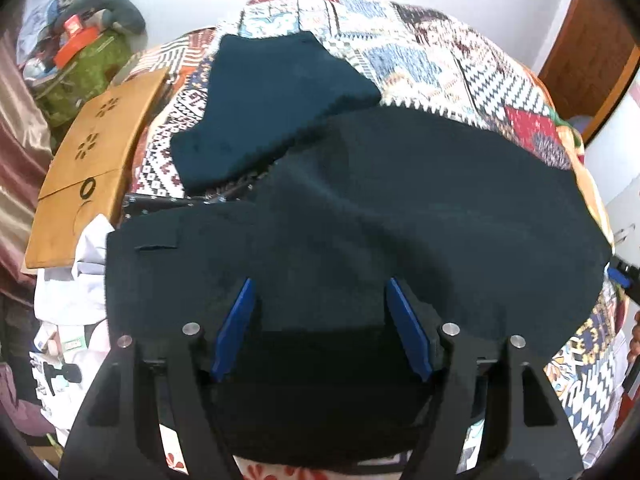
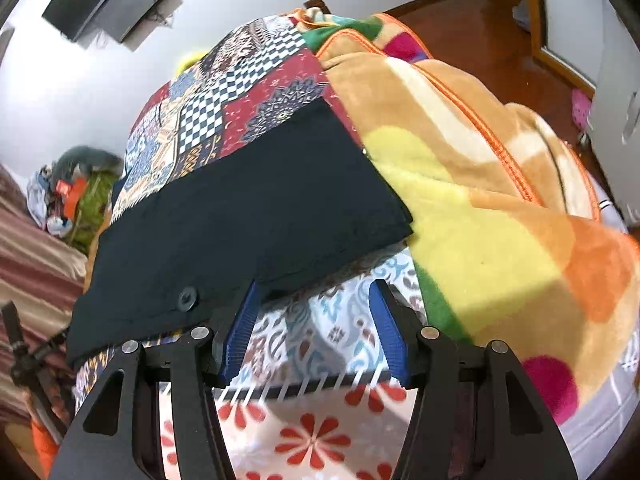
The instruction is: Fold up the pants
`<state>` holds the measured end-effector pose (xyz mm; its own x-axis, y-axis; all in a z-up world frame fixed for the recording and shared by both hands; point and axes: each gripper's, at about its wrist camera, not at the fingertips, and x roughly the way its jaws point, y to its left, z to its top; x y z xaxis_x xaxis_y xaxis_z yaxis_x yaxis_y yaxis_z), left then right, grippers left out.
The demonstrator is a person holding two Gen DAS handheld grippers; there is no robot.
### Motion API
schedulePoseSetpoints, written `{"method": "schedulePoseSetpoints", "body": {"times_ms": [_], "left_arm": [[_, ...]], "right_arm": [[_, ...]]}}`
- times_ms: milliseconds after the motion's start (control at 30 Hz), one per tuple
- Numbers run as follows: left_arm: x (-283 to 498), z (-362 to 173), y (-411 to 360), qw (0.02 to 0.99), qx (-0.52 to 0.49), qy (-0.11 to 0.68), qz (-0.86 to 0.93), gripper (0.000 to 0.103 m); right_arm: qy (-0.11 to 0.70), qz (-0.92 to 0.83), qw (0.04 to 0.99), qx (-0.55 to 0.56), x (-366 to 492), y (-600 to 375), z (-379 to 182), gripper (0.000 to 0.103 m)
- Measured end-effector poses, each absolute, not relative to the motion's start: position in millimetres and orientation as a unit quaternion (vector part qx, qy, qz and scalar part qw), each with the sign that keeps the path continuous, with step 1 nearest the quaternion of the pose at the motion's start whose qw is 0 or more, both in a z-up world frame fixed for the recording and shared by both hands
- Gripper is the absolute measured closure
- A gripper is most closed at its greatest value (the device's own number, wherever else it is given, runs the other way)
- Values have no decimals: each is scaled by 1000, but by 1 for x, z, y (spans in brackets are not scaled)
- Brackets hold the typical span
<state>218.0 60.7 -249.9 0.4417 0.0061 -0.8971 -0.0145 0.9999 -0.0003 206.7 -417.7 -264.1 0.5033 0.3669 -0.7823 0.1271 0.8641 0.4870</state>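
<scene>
Left wrist view: the pants [image 1: 400, 208] lay spread, dark and rumpled, on the patterned quilt [image 1: 440, 60], near a folded teal garment [image 1: 272, 100]. The left gripper [image 1: 322, 296] stood spread over the cloth, pinching nothing. The right gripper [image 2: 316, 300] was likewise spread, beside the hem. Folding appeared barely begun; the main folds remained.

Pants [image 1: 360, 208] cover the bedspread [image 1: 420, 52]; shelf clutter [image 1: 72, 40] blurred.
</scene>
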Motion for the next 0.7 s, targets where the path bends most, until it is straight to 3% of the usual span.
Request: {"method": "schedulePoseSetpoints", "body": {"times_ms": [167,200,233,300,500,700], "left_arm": [[216,-254,65,852,-20,522,20,25],[216,-255,68,852,-28,523,20,24],[216,-256,71,850,-41,525,20,24],[215,-257,73,848,-50,527,21,22],[206,-257,71,850,-32,525,29,21],[180,-260,87,843,-50,536,18,21]], "right_arm": [[474,65,836,268,224,-419,-268,53],[472,62,838,267,226,-419,-268,58],[469,58,841,264,229,-418,-267,74],[463,49,850,248,232,-418,-265,95],[422,42,887,184,229,-423,-242,99],[433,33,887,158,233,-428,-252,99]]}}
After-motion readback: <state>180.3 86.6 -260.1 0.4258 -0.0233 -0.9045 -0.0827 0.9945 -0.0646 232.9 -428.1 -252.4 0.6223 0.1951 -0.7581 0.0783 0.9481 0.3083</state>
